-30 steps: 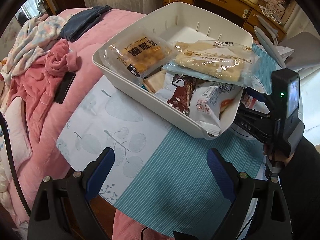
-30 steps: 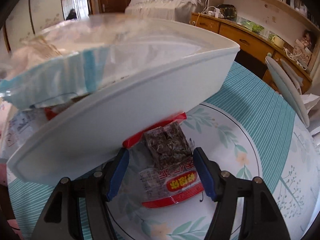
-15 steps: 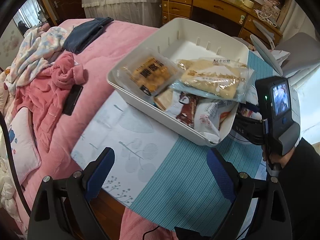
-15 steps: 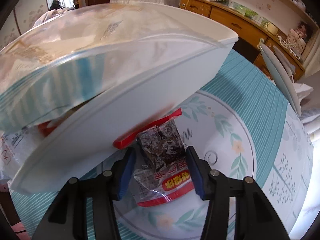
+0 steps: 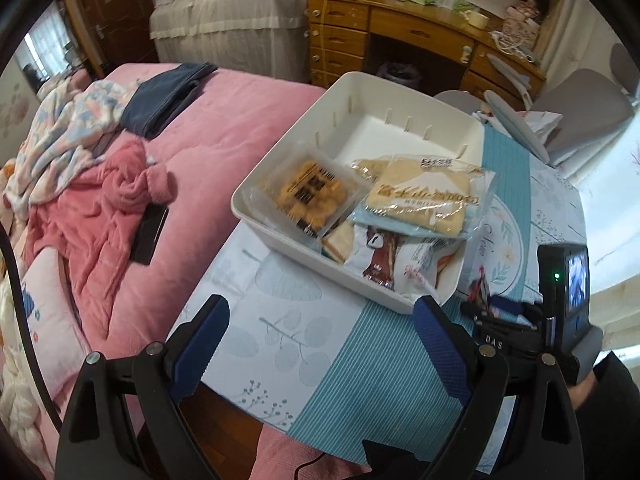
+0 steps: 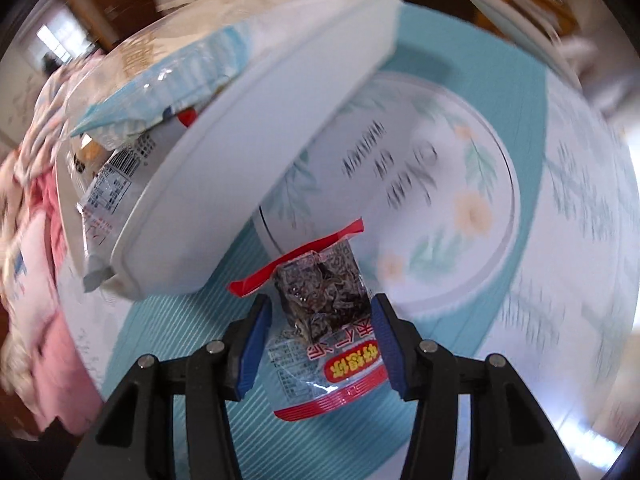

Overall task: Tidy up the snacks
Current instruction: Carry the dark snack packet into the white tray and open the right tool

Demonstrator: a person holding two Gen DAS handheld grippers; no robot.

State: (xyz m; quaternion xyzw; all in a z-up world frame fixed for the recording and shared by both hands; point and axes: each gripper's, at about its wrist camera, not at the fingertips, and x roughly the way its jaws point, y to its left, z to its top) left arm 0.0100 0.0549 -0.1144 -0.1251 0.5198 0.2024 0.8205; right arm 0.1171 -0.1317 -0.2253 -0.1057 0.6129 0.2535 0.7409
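Right gripper [image 6: 320, 316], blue-padded fingers closed in on a clear plastic snack packet with red edges and dark contents [image 6: 320, 300]; pads touch both its sides, packet held over the teal-striped floral tablecloth [image 6: 460, 160]. Right view is motion-blurred. Just beyond the packet, left of it, the outer wall of the white rectangular plastic bin [image 6: 256, 160] blocks most of the view; a blue-striped clear bag [image 6: 168, 80] and a white wrapper with printed label [image 6: 112, 184] stick out over its near corner.

Left gripper [image 5: 320, 340] spread wide, nothing between the fingers, hanging over the tablecloth's near edge [image 5: 304, 344]. Ahead of it the same bin [image 5: 400, 92] seen from above: near half packed with an orange snack in clear wrap [image 5: 312, 194], a flat beige pastry bag [image 5: 424, 200], a brown-and-white wrapper [image 5: 378, 256]; far half bare white floor. Only the left view shows the right gripper's black body with camera screen [image 5: 568, 292] beside the bin's right corner. Left of table: pink bedspread [image 5: 224, 120], black phone [image 5: 150, 234], crumpled pink robe [image 5: 100, 208], navy folded cloth [image 5: 168, 96]. Farthest: wooden desk with drawers [image 5: 400, 36].
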